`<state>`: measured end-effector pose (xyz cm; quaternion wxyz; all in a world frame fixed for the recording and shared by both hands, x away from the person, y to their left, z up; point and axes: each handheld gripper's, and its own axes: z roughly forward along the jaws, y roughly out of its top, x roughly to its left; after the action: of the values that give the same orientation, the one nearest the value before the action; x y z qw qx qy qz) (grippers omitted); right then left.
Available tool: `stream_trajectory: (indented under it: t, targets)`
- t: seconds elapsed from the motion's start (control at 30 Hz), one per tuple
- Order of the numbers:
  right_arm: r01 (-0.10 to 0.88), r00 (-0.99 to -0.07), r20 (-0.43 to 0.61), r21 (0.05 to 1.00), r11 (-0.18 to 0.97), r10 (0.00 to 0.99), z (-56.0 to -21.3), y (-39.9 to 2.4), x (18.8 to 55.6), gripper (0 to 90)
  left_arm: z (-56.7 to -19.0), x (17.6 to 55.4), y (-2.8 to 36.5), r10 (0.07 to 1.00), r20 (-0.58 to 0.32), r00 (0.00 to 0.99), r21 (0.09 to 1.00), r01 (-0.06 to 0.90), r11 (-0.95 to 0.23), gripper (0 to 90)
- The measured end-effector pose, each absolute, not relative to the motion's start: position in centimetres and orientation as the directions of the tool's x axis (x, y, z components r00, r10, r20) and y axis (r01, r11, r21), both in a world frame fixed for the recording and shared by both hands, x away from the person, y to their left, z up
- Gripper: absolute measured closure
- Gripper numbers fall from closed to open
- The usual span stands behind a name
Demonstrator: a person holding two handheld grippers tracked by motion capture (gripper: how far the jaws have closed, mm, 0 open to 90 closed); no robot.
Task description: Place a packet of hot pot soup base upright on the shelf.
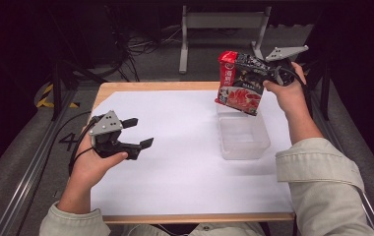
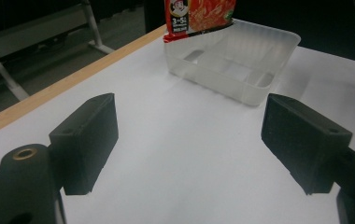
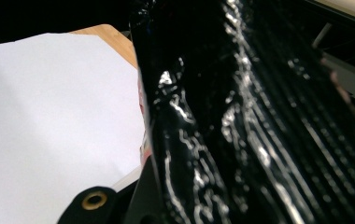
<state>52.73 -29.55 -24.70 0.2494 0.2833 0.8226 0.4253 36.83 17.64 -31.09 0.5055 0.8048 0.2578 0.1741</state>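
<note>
Above the clear tray (image 1: pixel 244 140), right gripper (image 1: pixel 272 73) clamps a red-black snack packet (image 1: pixel 239 83) at its top edge. Film looks light, crinkly, slippery; hold the seam. Left gripper (image 1: pixel 138 132) jaws apart, empty.

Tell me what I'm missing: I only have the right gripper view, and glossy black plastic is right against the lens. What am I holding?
Observer: The right gripper is shut on a red and black snack packet, held up in the air.
Operator: Where is it relative to the table?
Observer: It hangs over the far end of a clear plastic container on the white sheet; in the left gripper view its lower edge sits about level with the container's far rim.
Operator: And the other gripper?
Observer: The left gripper is open and empty, low over the sheet's left part, well apart from the container.
</note>
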Motion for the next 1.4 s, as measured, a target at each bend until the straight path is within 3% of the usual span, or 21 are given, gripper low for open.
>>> stream_trajectory:
  t: [1.4]
  targets:
    - [0.288, -0.747, -0.122, 0.827, 0.484, 0.653, -31.8, -30.8, 54.8, 80.8, -32.0, 35.9, 19.6, 0.644, -0.007, 0.765, 0.892, 0.296, -0.341, 19.6]
